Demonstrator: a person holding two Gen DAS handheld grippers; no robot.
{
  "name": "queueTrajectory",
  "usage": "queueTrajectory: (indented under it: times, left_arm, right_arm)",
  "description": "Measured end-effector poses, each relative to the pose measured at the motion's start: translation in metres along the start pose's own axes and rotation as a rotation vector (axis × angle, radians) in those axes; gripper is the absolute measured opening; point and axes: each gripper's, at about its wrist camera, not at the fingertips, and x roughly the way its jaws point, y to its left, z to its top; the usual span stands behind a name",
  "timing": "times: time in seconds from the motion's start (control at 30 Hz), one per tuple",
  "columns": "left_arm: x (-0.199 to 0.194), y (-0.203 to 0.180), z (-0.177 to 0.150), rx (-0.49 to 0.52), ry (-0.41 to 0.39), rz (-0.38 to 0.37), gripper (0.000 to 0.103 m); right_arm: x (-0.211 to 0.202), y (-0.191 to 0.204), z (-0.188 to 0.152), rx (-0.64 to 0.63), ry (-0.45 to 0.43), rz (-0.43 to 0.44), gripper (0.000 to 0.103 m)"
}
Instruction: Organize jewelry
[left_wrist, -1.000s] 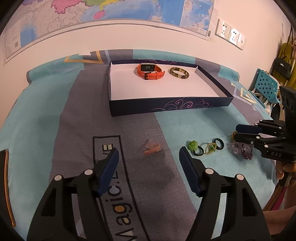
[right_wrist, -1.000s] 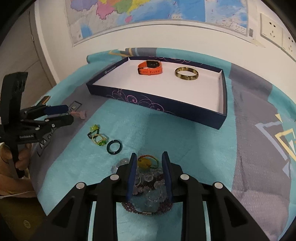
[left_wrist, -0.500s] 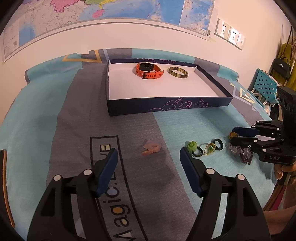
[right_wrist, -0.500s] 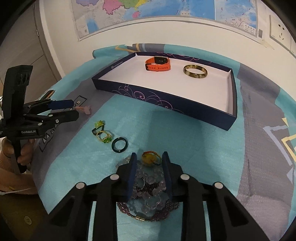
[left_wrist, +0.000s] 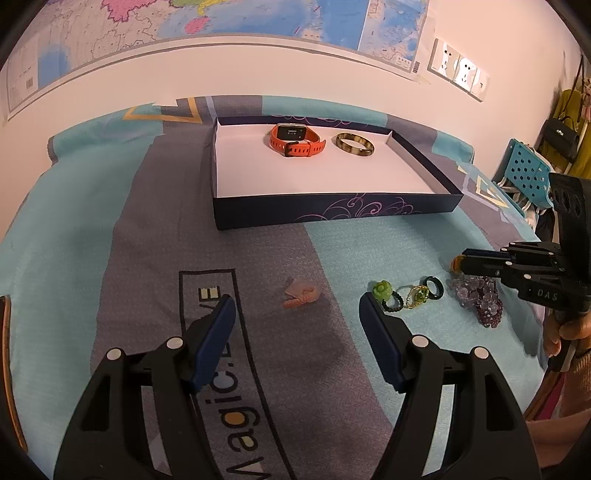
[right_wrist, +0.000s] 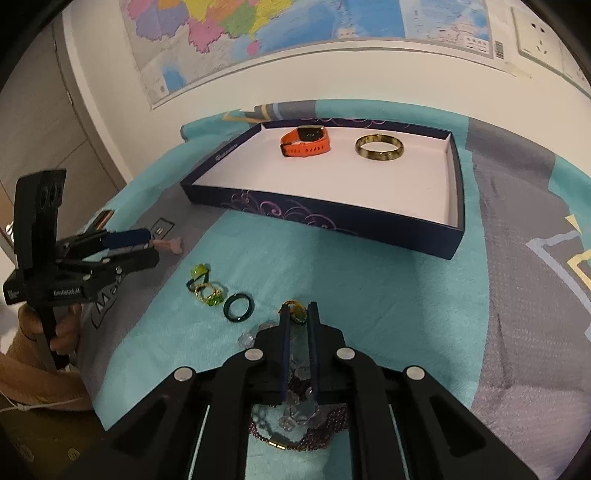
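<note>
In the left wrist view, our left gripper holds its jaws wide apart with nothing in them; a pink hair clip lies on the bedspread just beyond the gap. To its right we see rings and a purple bead pile.

In the right wrist view, our right gripper has just been closing and its jaws now pinch the clear-bead bracelet between them, hidden from the other camera. The box holds an orange watch and a bangle.
</note>
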Motion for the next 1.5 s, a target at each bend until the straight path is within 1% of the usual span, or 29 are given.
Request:
queueTrajectory:
  times: [0.13, 0.27, 0.4, 0.6, 0.67, 0.73, 0.83, 0.97, 1.2, 1.33, 1.5]
  left_arm:
    - [0.000, -0.001, 0.000, 0.010, 0.001, -0.003, 0.068]
    - [0.002, -0.002, 0.000, 0.017, 0.010, -0.006, 0.062]
    - [0.005, -0.002, 0.001, 0.021, 0.022, -0.010, 0.059]
    - [0.012, -0.003, 0.006, 0.027, 0.039, -0.007, 0.049]
    - [0.014, -0.004, 0.008, 0.034, 0.043, -0.012, 0.039]
    - [0.017, -0.004, 0.009, 0.037, 0.053, -0.012, 0.033]
    - [0.021, -0.004, 0.011, 0.041, 0.056, -0.007, 0.033]
    - [0.024, -0.005, 0.012, 0.049, 0.063, 0.009, 0.024]
    - [0.024, -0.009, 0.011, 0.067, 0.058, 0.038, 0.024]
    - [0.022, -0.010, 0.012, 0.061, 0.056, 0.032, 0.024]
    - [0.017, -0.011, 0.013, 0.054, 0.046, 0.005, 0.024]
  right_arm:
    - [-0.001, -0.006, 0.002, 0.040, -0.025, 0.011, 0.007]
    - [-0.001, -0.011, 0.004, 0.075, -0.042, 0.024, 0.007]
    - [0.001, -0.015, 0.003, 0.095, -0.043, 0.030, 0.007]
    - [0.001, -0.019, 0.001, 0.124, -0.050, 0.044, 0.007]
    - [0.001, -0.019, 0.001, 0.127, -0.051, 0.045, 0.007]
    - [0.002, -0.019, 0.001, 0.131, -0.051, 0.048, 0.007]
    - [0.004, -0.020, 0.001, 0.133, -0.050, 0.052, 0.007]
    - [0.004, -0.020, 0.002, 0.132, -0.050, 0.058, 0.007]
    - [0.005, -0.022, 0.002, 0.138, -0.055, 0.063, 0.007]
    - [0.003, -0.023, 0.003, 0.141, -0.063, 0.068, 0.007]
    - [0.000, -0.023, 0.005, 0.142, -0.073, 0.073, 0.007]
